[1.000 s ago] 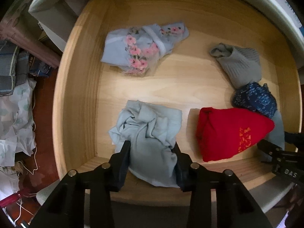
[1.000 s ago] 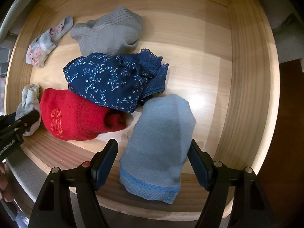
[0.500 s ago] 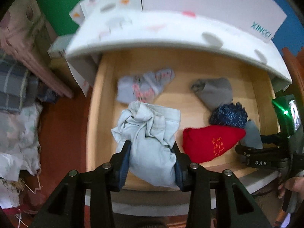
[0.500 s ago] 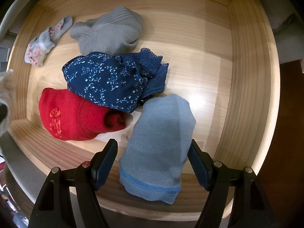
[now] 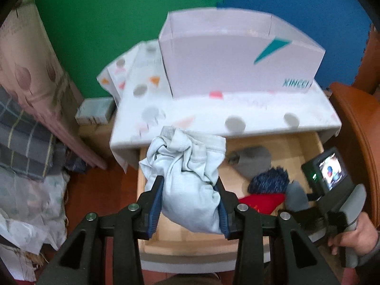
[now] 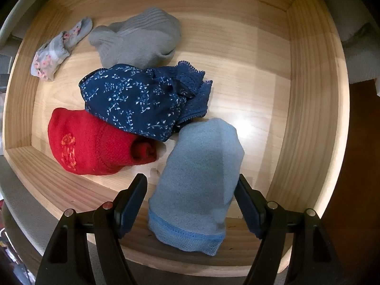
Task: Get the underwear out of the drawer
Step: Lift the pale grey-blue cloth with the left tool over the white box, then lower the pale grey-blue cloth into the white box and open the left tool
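My left gripper is shut on a crumpled pale blue pair of underwear, held in the air above the open wooden drawer. My right gripper points down into the drawer, open. A blue-grey garment lies on the drawer floor between its fingers; the right pad is at the cloth's edge, while the left pad stands clear of it. A red piece, a navy floral lace-edged pair, a grey sock and a small flowered sock also lie inside.
A white cardboard box sits on the cabinet's cloth-covered top above the drawer. Folded fabrics are stacked at the left, and brown wooden furniture stands at the right. A hand holds the right tool.
My left gripper has risen out of the drawer with the pale blue underwear, and its view has tipped up onto the cabinet top. It has left the right view. The right gripper has stayed still.
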